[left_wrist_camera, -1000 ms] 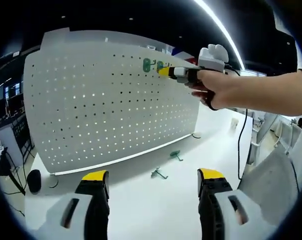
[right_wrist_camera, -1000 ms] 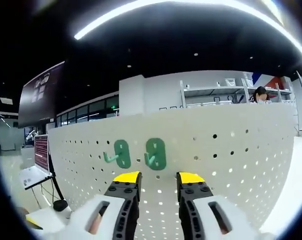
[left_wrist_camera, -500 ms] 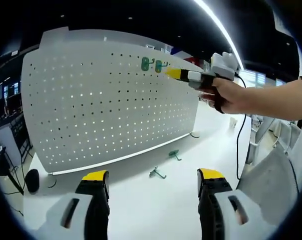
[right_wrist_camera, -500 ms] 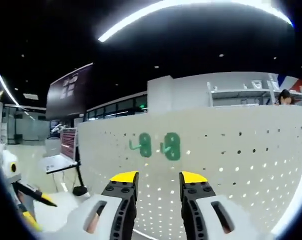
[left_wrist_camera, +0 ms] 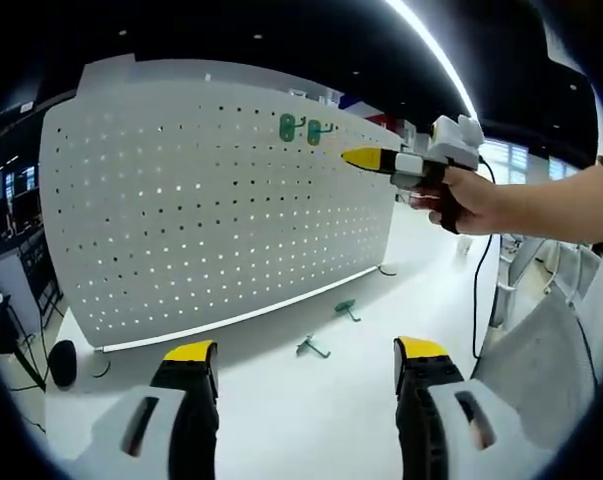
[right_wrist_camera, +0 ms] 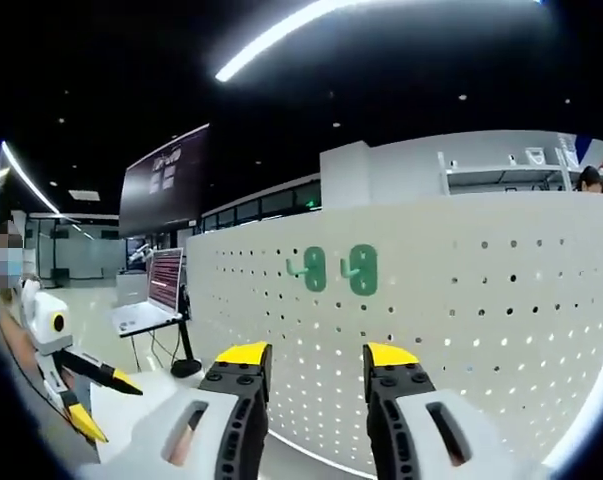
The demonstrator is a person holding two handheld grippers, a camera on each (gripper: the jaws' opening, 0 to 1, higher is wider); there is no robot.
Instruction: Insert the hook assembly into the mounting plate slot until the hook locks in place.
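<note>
A white pegboard (left_wrist_camera: 211,200) stands upright on the white table. Two green hooks (left_wrist_camera: 299,129) hang side by side near its top edge; in the right gripper view the same hooks (right_wrist_camera: 336,269) sit just above my jaws. Two more green hooks (left_wrist_camera: 326,330) lie loose on the table in front of the board. My left gripper (left_wrist_camera: 303,360) is open and empty, low over the table. My right gripper (right_wrist_camera: 316,355) is open and empty, a short way back from the board; in the left gripper view the right gripper (left_wrist_camera: 366,158), held by a hand, points at the hung hooks.
A cable (left_wrist_camera: 478,290) hangs from the right gripper. A laptop on a stand (right_wrist_camera: 146,305) is left of the pegboard (right_wrist_camera: 461,300). The left gripper (right_wrist_camera: 81,395) shows at the lower left of the right gripper view. A dark round object (left_wrist_camera: 61,362) lies by the board's left end.
The right gripper has drawn back from the pegboard and away from the two hung hooks, which now look smaller. The left gripper has not moved.
</note>
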